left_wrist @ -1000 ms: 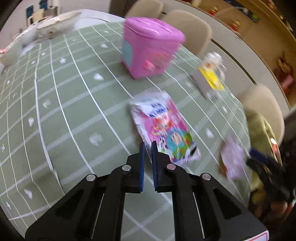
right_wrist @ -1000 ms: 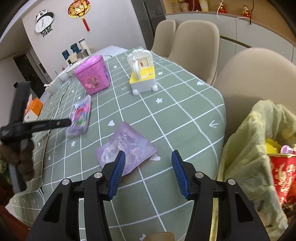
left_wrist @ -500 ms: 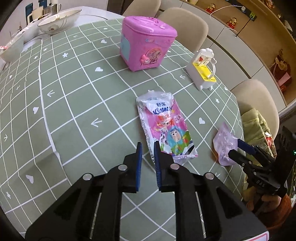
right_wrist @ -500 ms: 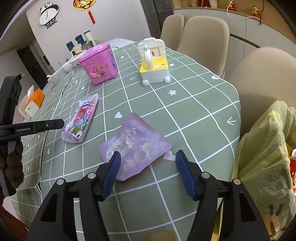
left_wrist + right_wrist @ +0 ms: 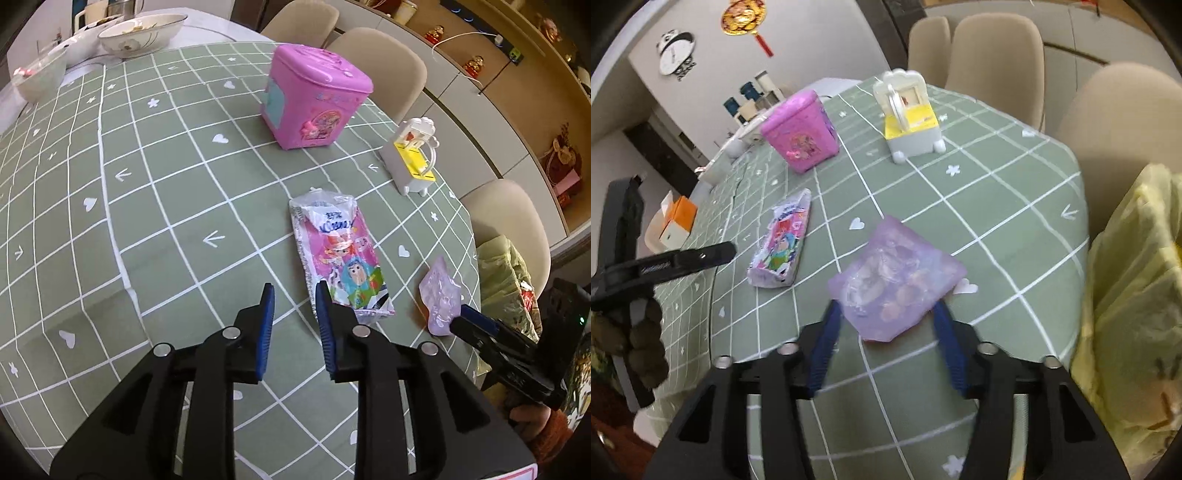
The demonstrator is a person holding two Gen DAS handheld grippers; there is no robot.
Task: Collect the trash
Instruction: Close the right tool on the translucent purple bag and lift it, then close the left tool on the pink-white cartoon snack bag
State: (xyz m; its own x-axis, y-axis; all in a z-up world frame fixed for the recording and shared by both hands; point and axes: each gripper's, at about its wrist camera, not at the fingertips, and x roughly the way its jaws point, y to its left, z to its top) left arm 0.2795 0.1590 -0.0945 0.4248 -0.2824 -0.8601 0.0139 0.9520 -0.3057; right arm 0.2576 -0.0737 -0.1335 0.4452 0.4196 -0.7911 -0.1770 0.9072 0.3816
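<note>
I've got both tools low over the green checked counter (image 5: 166, 206). Right tool (image 5: 882, 345) straddles the near corner of the purple pouch (image 5: 897, 280); its jaws have just been closing in, but the pads sit beside the film with gaps, so nothing gripped yet. Left tool (image 5: 293, 325) has just been opening a bit, jaws parted and empty, its right pad just beside the near left edge of the tissue pack (image 5: 341, 258), which lies flat mid-counter. Pouch lies near the counter edge, close to the yellow trash bag (image 5: 1134, 295) hanging off to my right. My read: both are light, soft, crinkly plastic; they'll collapse and may slide on the cloth instead of lifting. Best hold is the near edge or corner, pinching the film, not the middle. Tissue pack looks part full, so floppy; grab the sealed end. Pink box (image 5: 314, 96) and yellow toy (image 5: 412, 158) likely aren't trash.
</note>
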